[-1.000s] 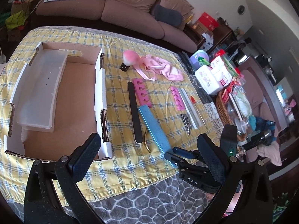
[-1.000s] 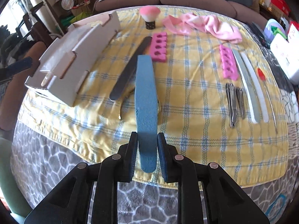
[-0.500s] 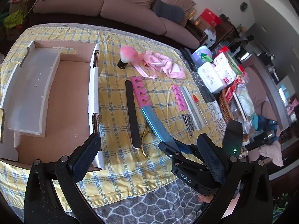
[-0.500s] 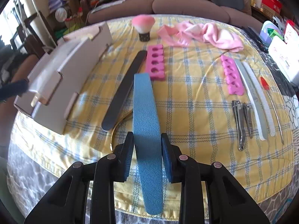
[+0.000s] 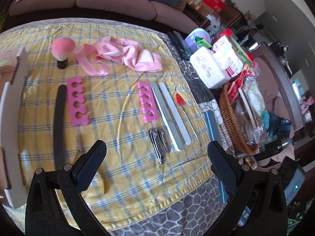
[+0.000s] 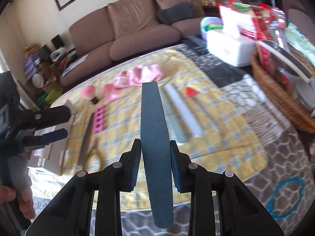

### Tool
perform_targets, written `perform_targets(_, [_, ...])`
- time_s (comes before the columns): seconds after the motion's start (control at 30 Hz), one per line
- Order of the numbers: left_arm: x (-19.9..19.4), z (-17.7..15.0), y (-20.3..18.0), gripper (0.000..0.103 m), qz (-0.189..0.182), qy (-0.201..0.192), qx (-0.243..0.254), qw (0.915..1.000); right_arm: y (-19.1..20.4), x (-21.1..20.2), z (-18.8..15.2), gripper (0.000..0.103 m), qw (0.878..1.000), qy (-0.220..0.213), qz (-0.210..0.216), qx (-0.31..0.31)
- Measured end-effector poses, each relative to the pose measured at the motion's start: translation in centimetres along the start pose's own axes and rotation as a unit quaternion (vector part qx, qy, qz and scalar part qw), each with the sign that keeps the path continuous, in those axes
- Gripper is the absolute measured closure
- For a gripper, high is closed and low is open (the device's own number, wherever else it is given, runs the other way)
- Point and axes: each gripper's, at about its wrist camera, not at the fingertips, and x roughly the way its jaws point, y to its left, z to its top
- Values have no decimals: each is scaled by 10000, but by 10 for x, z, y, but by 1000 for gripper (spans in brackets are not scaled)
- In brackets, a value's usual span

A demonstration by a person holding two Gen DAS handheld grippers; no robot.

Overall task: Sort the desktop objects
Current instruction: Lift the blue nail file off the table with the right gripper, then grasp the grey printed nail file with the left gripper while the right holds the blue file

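Leftmost, the black nail file lies on the yellow checked cloth over the worktop, beside a pink toe separator. Left tool hangs released above the cloth, nothing between its fingers. Nail clippers lie ahead. Right tool is clenched on the blue nail file, lifted clear of the cloth.

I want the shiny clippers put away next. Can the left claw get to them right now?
Probably yes. The left claw is open and empty, and the clippers lie bare on the yellow cloth just ahead of it, with nothing on top. The right claw is busy holding the blue file.
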Motion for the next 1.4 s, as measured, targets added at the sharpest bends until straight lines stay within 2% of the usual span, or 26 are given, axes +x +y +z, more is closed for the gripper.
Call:
perform_targets(0.07, [28,7,-12,3,199,141,58,9997,-15,-3,1,74,9999,-3,-126,70])
perform_targets(0.2, [77,9,-36,17,677,406,319,9964,-49,-9,0,74,9992,-46,-171,348])
perform_targets(0.4, [126,9,-53,20,1109,675,324,9910,-72,-12,2,74,9984,-80,-63,561])
perform_targets(0.47, [132,10,-56,21,1215,641,366,9898,-75,-12,1,74,9982,-52,-55,588])
perform_targets(0.6, [139,15,-63,43,1274,680,513,9882,-81,-10,0,74,9977,-13,-8,673])
perform_targets(0.7, [144,19,-66,45,1386,733,627,9856,-80,-10,1,74,9978,-19,43,667])
perform_targets(0.8, [144,23,-67,55,1500,780,614,9837,-76,-8,1,74,9980,3,74,634])
perform_targets(0.9, [139,23,-63,53,1382,860,389,9859,-76,-7,1,74,9978,22,90,654])
perform_targets(1.0, [139,16,-66,52,1470,910,465,9838,-78,-8,1,74,9976,11,89,691])
perform_targets(1.13, [147,4,-76,46,1548,986,547,9815,-77,-8,1,74,9974,4,91,718])
perform_targets(1.2, [154,-1,-78,46,1701,1017,617,9782,-77,-8,1,74,9975,5,97,705])
perform_targets(1.27, [154,-2,-78,48,1706,918,638,9790,-75,-8,1,74,9976,10,106,690])
perform_targets(1.3, [152,-2,-77,56,1686,885,637,9796,-75,-8,1,74,9976,11,113,685])
perform_targets(1.33, [151,-2,-76,69,1665,851,653,9802,-74,-7,2,74,9976,14,124,675])
perform_targets(1.37, [149,-1,-74,77,1626,824,664,9810,-73,-7,2,74,9977,13,130,663])
perform_targets(1.4, [148,0,-71,76,1599,830,672,9813,-72,-7,3,74,9977,10,136,660])
